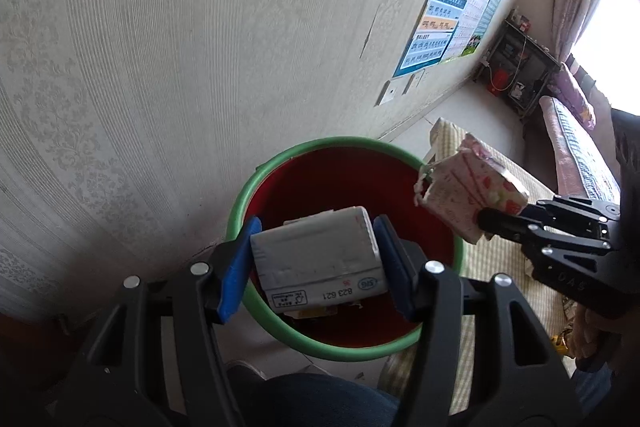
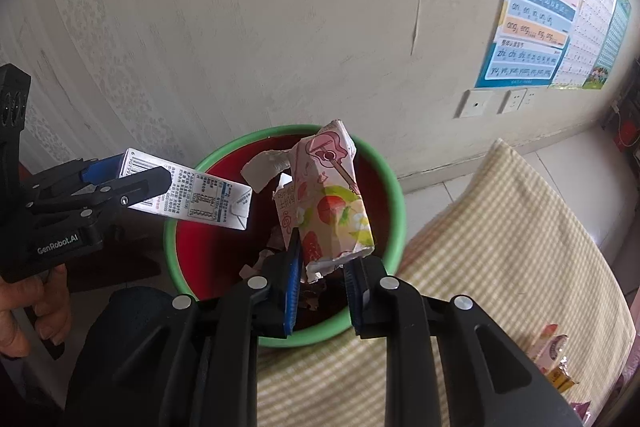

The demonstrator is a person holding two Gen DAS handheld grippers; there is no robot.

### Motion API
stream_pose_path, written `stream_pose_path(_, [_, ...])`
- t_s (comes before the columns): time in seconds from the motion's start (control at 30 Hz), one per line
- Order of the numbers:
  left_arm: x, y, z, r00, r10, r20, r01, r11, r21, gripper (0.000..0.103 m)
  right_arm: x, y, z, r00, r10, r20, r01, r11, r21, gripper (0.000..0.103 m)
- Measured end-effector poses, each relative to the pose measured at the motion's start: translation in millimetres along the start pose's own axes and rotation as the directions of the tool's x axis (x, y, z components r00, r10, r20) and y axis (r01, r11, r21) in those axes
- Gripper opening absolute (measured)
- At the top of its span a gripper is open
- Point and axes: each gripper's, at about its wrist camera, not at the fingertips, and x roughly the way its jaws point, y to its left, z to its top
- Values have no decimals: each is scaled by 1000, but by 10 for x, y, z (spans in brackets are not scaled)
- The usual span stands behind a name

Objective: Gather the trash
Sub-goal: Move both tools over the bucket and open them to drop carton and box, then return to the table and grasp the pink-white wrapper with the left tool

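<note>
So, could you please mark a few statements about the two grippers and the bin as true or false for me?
1. The left gripper holds a white carton over the bin. True.
2. The bin is blue with a yellow rim. False: it is red inside with a green rim.
3. The right gripper holds nothing. False: a pink strawberry-print carton sits between its pads.
4. A colourful poster hangs on the wall. True.
5. The bin holds nothing yet. False: scraps already lie at its bottom.
</note>
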Motion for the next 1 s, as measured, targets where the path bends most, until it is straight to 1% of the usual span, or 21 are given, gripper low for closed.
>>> stream_pose_path(0.03, [25,12,-2,1000,0,-5,0,1000,-2,56,38,13,1,1000,1,-7,-1,1000,1,23])
stream_pose_path(0.1, [43,22,-13,1000,0,-4,0,1000,-9,64,111,37,-7,1000,9,-24,-9,1000,-1,49])
stream_pose_path(0.17, [36,38,-28,1000,-1,10,1,1000,-20,83,139,51,-11,1000,5,-23,-5,1000,-5,54])
stream_pose_path(0.2, [43,32,-21,1000,0,15,1,1000,-26,85,150,47,-20,1000,3,-27,-4,1000,-8,62])
stream_pose_path(0.27, [38,54,-42,1000,-7,19,8,999,-42,92,144,27,-47,1000,-10,-25,10,1000,-6,70])
stream_pose_path(0.33, [36,66,-57,1000,-6,23,7,998,-55,97,126,2,-71,1000,-15,-24,15,1000,0,73])
stream_pose_path(0.4, [28,66,-66,1000,-5,26,7,998,-61,97,95,-24,-94,999,-24,-22,25,1000,4,82])
stream_pose_path(0.6, [-2,-63,-95,999,-29,22,30,998,-47,97,-101,-138,-214,999,-46,-8,47,998,38,89])
stream_pose_path(0.77, [-34,-292,-140,999,-51,16,51,999,-19,97,-358,-231,-361,997,-69,20,68,996,64,90])
stream_pose_path(1.0, [-41,-717,-204,995,-95,0,95,994,44,97,-692,-492,-657,993,-116,35,110,986,124,90])
